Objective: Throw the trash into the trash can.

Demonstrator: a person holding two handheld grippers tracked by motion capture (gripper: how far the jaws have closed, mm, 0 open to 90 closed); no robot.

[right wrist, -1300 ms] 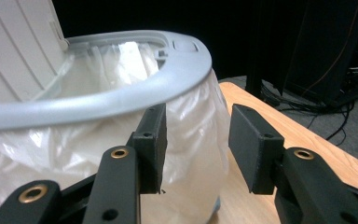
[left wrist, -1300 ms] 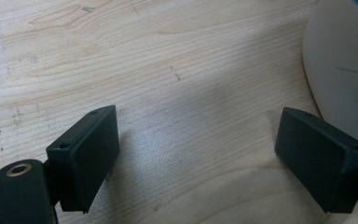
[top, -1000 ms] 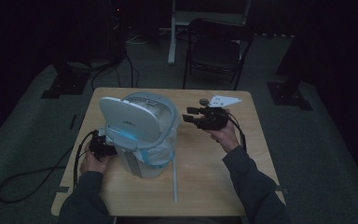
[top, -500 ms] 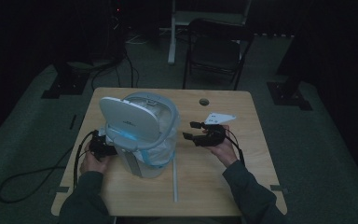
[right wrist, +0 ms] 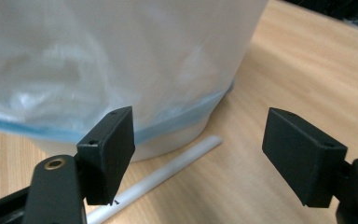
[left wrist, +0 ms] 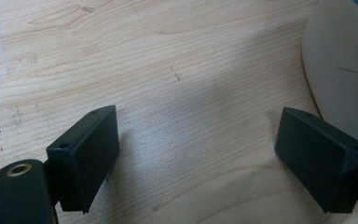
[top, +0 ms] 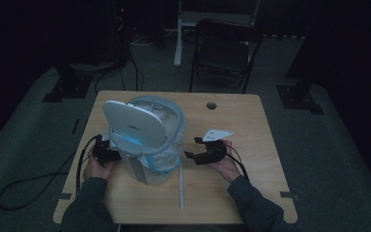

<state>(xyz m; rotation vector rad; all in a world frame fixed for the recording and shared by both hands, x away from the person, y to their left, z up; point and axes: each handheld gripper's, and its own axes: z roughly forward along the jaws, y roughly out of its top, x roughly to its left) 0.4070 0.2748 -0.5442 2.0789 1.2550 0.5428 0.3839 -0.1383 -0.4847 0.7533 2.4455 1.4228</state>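
A small white bin (top: 145,140) with its lid (top: 133,123) raised and a pale blue bag lining it stands on the wooden table (top: 251,125). My left gripper (top: 107,152) rests low at the bin's left side. In the left gripper view its jaws (left wrist: 198,154) stand open over bare wood, with the bin's white wall (left wrist: 340,70) at the right edge. My right gripper (top: 192,148) sits just right of the bin. Its jaws (right wrist: 198,154) have just been opening and hold nothing. They face the bagged wall (right wrist: 121,60) and a white rod (right wrist: 158,179) lying by the base.
The white rod (top: 180,188) runs from the bin's base toward the table's near edge. A round hole (top: 211,105) is at the table's far side. A dark folding chair (top: 224,53) stands beyond the table. A black cable (top: 34,179) trails off the left edge.
My right gripper has come down from beside the bin's top to low beside its base, and its jaws have spread wider. The left gripper and the bin have stayed put.
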